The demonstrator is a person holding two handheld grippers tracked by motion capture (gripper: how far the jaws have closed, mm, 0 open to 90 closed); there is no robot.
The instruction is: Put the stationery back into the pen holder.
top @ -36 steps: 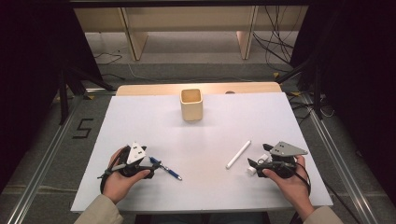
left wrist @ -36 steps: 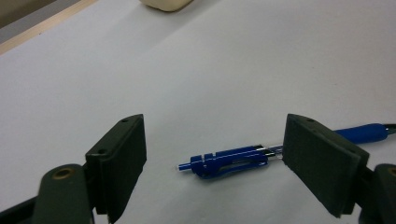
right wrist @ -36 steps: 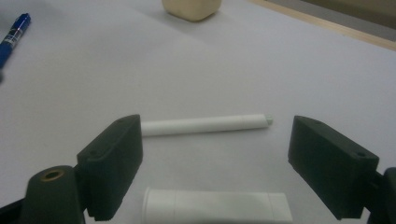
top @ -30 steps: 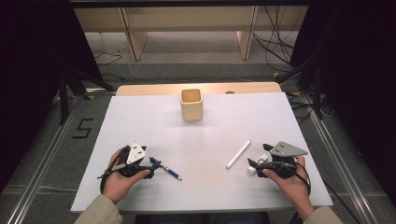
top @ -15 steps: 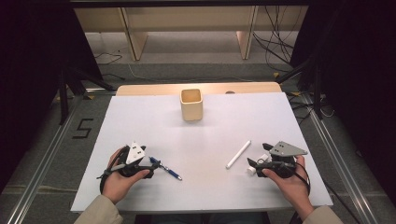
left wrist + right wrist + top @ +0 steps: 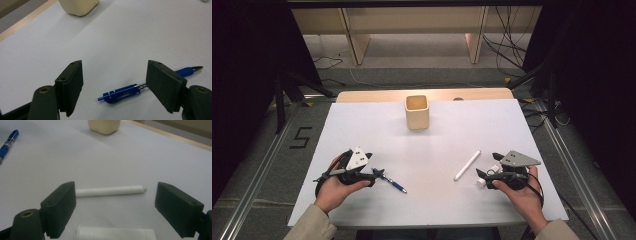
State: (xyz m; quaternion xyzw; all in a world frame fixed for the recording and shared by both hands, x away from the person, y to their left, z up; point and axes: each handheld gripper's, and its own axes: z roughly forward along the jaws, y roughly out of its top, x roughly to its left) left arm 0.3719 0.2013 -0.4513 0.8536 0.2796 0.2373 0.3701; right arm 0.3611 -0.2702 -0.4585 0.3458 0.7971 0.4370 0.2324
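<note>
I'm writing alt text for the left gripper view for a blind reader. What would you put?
Two black jaws of the left claw stand open over a white table, with a blue plastic click pen lying on the table between them, untouched. The jaws have just been closing a little. A cream square cup stands at the far edge.

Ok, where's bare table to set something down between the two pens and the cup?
The broad middle, bordered by the cup, blue pen and white pen, is bare. So are both far corners beside the cup. It is crowded near each hand-held gripper: left, right.
</note>
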